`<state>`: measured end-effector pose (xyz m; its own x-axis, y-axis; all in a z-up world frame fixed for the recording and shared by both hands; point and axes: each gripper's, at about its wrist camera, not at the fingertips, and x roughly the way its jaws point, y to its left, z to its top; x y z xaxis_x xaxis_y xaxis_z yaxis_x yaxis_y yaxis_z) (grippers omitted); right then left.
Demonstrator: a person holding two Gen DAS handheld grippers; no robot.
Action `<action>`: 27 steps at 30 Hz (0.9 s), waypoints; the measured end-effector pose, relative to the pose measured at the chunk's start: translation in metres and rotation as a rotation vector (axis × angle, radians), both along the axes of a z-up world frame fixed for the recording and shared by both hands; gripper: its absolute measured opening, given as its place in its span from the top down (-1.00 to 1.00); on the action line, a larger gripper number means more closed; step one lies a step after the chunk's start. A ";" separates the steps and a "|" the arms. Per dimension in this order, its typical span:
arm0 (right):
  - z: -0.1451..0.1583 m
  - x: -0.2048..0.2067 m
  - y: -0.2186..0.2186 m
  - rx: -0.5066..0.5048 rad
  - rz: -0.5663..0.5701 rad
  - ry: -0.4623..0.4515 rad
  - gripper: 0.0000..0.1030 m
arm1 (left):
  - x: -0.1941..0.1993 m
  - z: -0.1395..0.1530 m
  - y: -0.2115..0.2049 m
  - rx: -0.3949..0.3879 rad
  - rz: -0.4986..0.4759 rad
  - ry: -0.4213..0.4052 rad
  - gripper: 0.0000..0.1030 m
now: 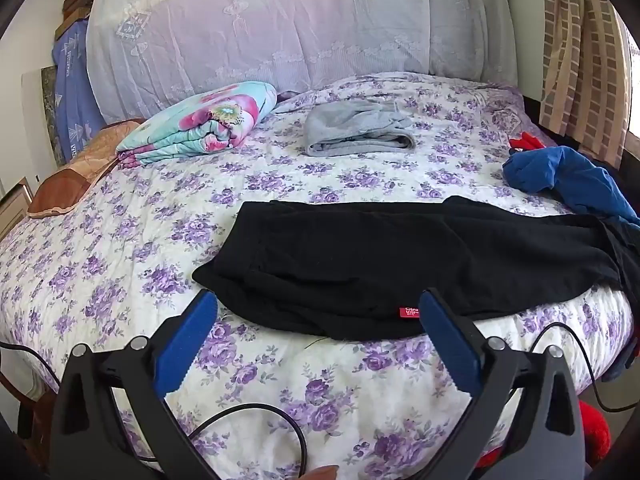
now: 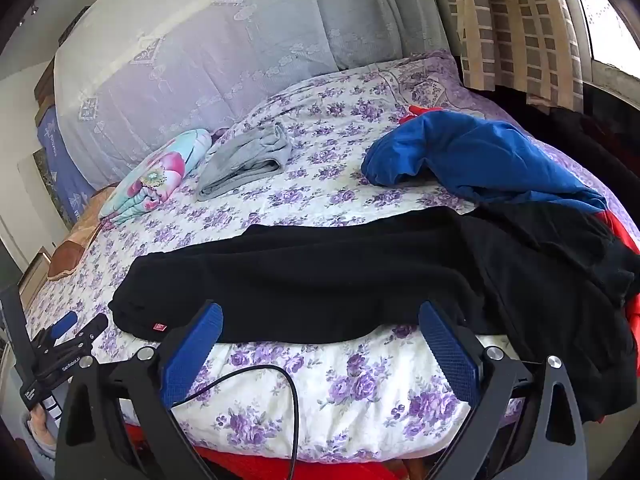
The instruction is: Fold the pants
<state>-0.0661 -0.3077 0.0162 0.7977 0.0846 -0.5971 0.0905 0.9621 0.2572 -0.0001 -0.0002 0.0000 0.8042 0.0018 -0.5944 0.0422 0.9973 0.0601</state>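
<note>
Black pants [image 1: 360, 256] lie stretched across the near edge of the bed, waist end at the left with a small red label [image 1: 409, 312]. In the right wrist view the same pants [image 2: 320, 280] run from left to right and pile up at the right edge. My left gripper [image 1: 318, 308] hovers open just before the pants' near hem, nothing between its blue pads. My right gripper [image 2: 320, 320] is open too, in front of the pants' middle, holding nothing. The left gripper [image 2: 80, 326] also shows at the left edge of the right wrist view.
The bed [image 1: 120, 264] has a purple floral cover. A folded grey garment [image 1: 352, 130] and a folded flowered quilt [image 1: 200, 120] lie farther back. A blue garment [image 1: 568, 180] sits at the right. A black cable [image 2: 280, 392] hangs over the bed's front edge.
</note>
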 end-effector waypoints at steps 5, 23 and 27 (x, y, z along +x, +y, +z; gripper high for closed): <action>-0.001 0.000 -0.001 -0.006 -0.003 -0.002 -0.92 | 0.000 0.000 0.000 0.002 0.000 0.002 -0.92; 0.001 -0.003 0.001 -0.008 -0.005 -0.013 -0.92 | 0.000 0.000 0.000 -0.002 0.002 0.007 -0.92; 0.004 -0.005 0.000 -0.001 -0.004 -0.019 -0.92 | 0.000 0.000 0.000 -0.003 0.002 0.008 -0.92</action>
